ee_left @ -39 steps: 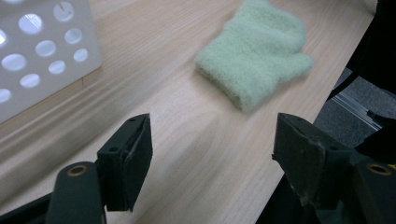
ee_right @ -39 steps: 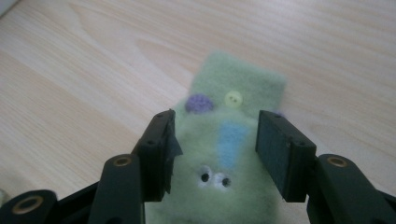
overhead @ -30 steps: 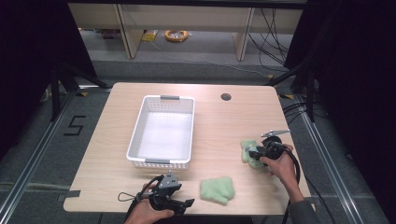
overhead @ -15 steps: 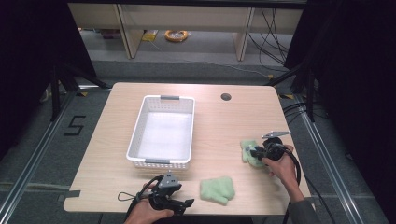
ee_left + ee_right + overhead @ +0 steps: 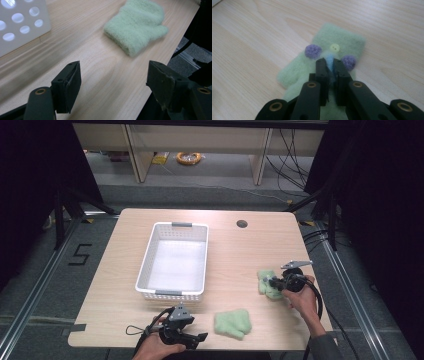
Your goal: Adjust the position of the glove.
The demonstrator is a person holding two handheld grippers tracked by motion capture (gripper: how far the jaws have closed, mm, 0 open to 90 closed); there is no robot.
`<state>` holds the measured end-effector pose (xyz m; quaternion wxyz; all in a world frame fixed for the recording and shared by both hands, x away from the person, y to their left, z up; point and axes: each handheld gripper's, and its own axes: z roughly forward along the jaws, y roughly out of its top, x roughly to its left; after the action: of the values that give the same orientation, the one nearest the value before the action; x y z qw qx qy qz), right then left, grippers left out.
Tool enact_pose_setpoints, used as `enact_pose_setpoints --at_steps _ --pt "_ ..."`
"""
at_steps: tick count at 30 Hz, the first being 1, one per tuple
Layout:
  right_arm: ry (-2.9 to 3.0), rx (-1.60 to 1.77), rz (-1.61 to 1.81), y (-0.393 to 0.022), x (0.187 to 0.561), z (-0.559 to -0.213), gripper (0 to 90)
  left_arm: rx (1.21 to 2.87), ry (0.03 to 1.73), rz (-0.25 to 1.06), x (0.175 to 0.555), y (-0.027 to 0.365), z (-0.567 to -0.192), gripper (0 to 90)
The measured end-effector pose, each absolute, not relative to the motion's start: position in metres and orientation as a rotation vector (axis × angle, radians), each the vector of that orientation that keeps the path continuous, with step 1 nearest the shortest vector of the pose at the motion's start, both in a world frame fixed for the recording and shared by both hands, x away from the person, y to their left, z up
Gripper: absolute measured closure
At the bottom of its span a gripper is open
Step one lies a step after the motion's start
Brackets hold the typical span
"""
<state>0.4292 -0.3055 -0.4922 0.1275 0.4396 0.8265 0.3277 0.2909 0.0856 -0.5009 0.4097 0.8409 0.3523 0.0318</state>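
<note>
Near the desk's [image 5: 125, 270] right edge, the right gripper [image 5: 330, 65] has just been closing and now pinches the blue tuft on a soft, light green mitten [image 5: 342, 42]. The fleece looks likely to stretch and sag, so a deeper bite on the body may hold better. The left gripper [image 5: 113, 82] is spread and empty at the front edge, near a second mitten [image 5: 136, 27].

A light wooden table [image 5: 235, 250] stands on grey carpet floor [image 5: 220, 190]. Past the fingers, pale wooden shelf legs [image 5: 260, 162] rise beside black hanging curtains [image 5: 380, 195]
</note>
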Motion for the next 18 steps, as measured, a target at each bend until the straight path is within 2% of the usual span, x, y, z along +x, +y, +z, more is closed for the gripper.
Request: enact_pose_setpoints --at_steps 18 --pt "2.379 1.165 1.073 -0.294 0.405 -0.458 86.6 2.089 0.898 0.087 0.293 0.088 -0.5 27.2"
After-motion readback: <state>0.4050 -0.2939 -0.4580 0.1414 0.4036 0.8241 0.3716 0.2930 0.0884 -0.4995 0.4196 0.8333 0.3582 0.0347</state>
